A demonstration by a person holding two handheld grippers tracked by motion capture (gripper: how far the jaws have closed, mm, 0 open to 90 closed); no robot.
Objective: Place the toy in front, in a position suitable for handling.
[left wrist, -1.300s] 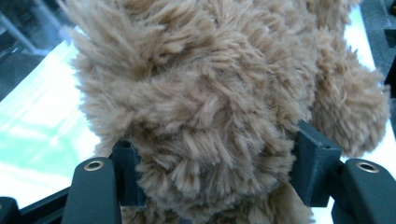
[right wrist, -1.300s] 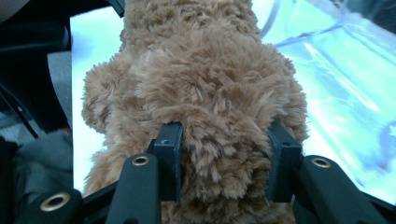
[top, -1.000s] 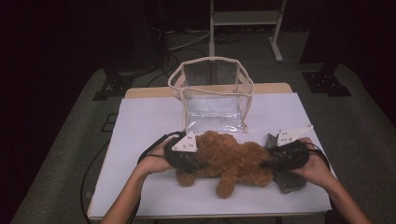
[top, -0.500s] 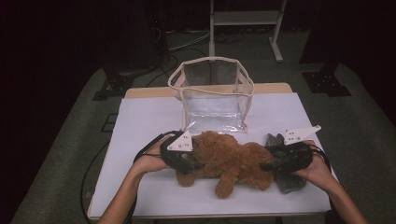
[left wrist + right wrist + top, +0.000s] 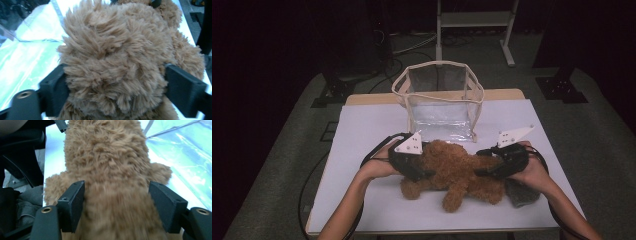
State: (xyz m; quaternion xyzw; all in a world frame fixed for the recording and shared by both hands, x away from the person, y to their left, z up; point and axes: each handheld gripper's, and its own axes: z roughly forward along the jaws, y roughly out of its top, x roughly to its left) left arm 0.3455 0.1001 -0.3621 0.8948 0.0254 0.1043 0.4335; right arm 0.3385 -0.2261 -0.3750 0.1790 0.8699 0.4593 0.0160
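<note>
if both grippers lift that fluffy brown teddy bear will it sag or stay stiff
The fluffy brown plush teddy bear probably sags in the middle: its limbs sprawl limply on the white table. It looks light for its size. The long fur bulging around the left gripper suggests a soft, squashy but non-slippery hold.

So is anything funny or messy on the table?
Nothing looks spilled or broken. The brown teddy bear lies flat on the white table between the left gripper and right gripper. The clear bag stands open behind it, slightly crooked.
</note>
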